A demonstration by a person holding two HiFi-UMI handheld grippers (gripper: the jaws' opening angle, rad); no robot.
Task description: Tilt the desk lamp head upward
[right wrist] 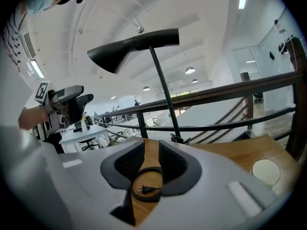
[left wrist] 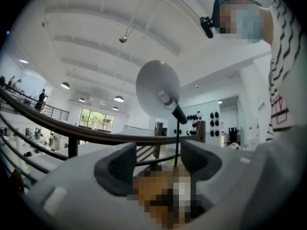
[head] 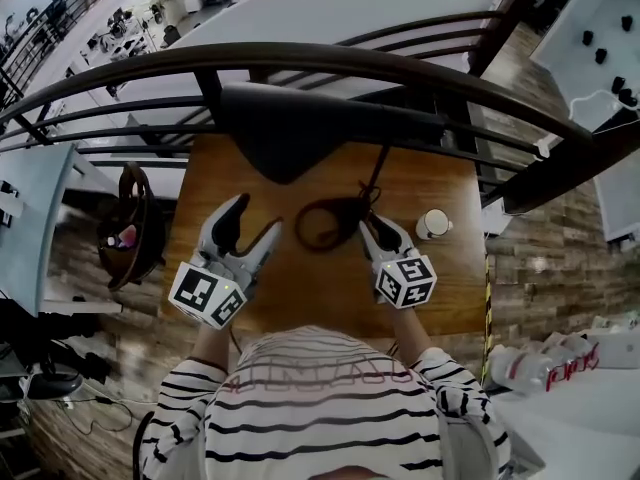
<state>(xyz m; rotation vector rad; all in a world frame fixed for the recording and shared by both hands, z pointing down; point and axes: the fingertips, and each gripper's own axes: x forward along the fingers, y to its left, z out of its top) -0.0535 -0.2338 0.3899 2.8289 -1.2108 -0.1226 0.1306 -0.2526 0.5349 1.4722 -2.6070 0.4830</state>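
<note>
**A:** Lamp head, where?

**B:** The lamp head is dark and hangs over the far side of the bench, just under the railing. It is above and beyond both tools and touches neither.

**A:** Stem?

**B:** The thin stem comes down to the bench just ahead of the right tool. From that tool's own view, the head reaches overhead and off toward the left tool's side.

**A:** Left tool?

**B:** The left tool is held over the bench with its jaws spread wide and nothing between them. Its view looks up at the head's pale underside, with the stem showing farther off in the gap, well apart from the pads.

**A:** Right tool state?

**B:** Its jaws are a narrow gap apart and pinch nothing. Only bare wood shows between them.

**A:** Anything else on the bench?

**B:** A dark cord is looped on the wood between the two tools, nearer the right one. Its plug lies inside the loop — seen past the right jaws. A white cup stands to the right of the right tool, apart from it.
</note>
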